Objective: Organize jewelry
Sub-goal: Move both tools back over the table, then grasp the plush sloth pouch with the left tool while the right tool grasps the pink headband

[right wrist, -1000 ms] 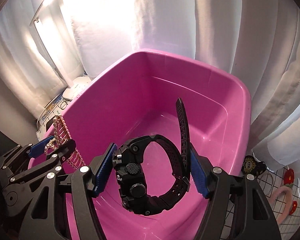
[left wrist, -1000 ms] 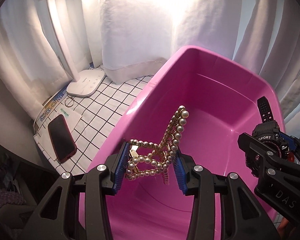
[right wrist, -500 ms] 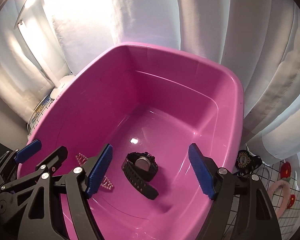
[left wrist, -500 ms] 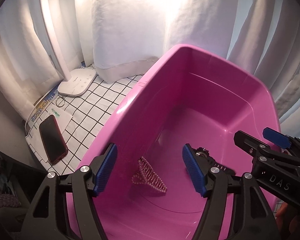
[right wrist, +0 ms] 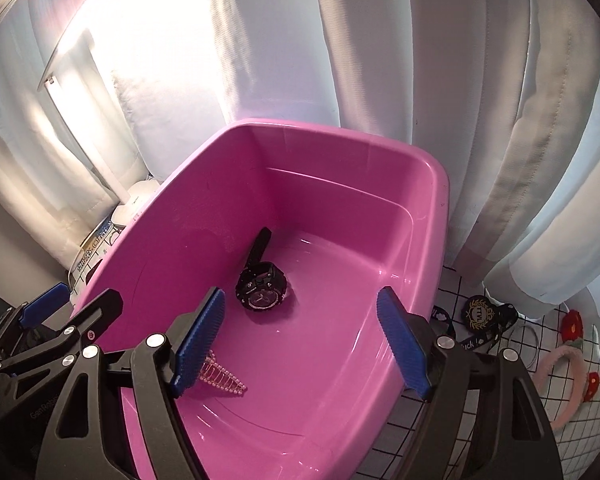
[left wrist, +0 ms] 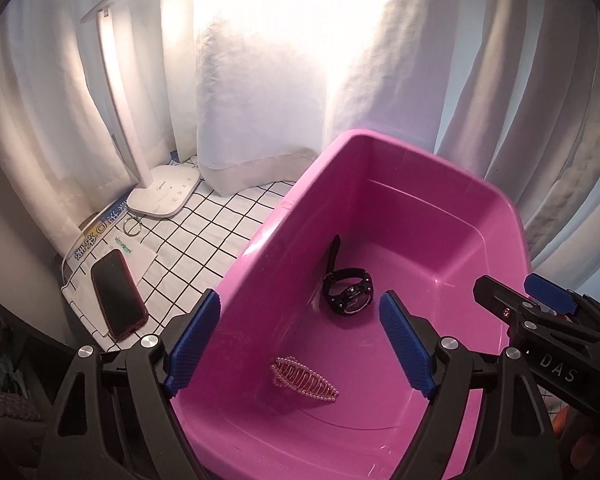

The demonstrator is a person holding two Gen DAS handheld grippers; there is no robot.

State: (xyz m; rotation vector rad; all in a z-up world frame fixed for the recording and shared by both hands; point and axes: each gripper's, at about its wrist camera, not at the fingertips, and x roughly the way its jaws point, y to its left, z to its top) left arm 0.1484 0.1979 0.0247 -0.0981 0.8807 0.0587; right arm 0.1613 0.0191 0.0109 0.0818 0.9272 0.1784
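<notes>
While both claws hang spread and empty above it, the pink tub [left wrist: 496, 200] stands on the grid-patterned bench [left wrist: 204, 236], against the white curtains. Left claw [left wrist: 300, 344]: over the tub's near left wall. Right claw [right wrist: 300, 344]: over the tub's near middle. Black watch [left wrist: 350, 294]: on the tub floor by the left wall, one strap leaning up that wall; probably fairly heavy, with a stiff case and a springy strap, best pinched across the case or band loop. Pearl hair clip [left wrist: 304, 378]: flat near the tub's near left corner, apart from the watch; likely light, rigid and delicate, best taken across its narrow width. Left view only: a lamp base [left wrist: 164, 194] and phone [left wrist: 118, 294] at the bench's left edge. Right view only: a pink headband [right wrist: 568, 384] and dark badge [right wrist: 478, 312] beside the tub's right wall.
</notes>
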